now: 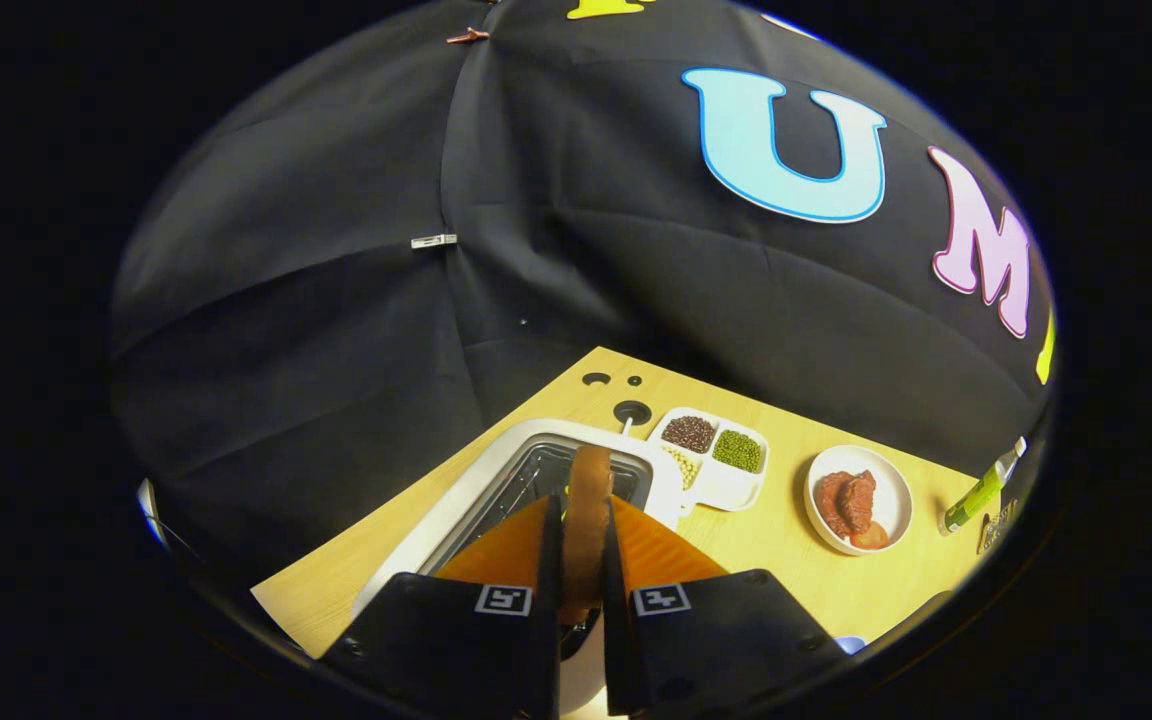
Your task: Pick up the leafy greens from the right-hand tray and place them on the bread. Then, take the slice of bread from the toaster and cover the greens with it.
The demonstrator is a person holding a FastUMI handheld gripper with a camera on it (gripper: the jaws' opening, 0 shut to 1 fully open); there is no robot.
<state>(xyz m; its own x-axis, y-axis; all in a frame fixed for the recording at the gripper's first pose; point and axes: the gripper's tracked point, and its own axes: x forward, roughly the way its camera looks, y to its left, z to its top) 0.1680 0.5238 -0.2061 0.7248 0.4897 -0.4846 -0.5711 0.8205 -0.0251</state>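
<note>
Here the gripper holds the slice of bread upright, both fingers pressing on its sides, just above the toaster, with a tray of beans and a plate nearby on the table.

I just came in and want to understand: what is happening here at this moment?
A person works with a hand-held gripper. Its fingers are closed on a slice of bread, held on edge just over the toaster, so the bread is being taken out. Beyond the toaster stands a divided tray with beans, and beside it a plate of reddish food. A green bottle lies further right on the table.
</note>
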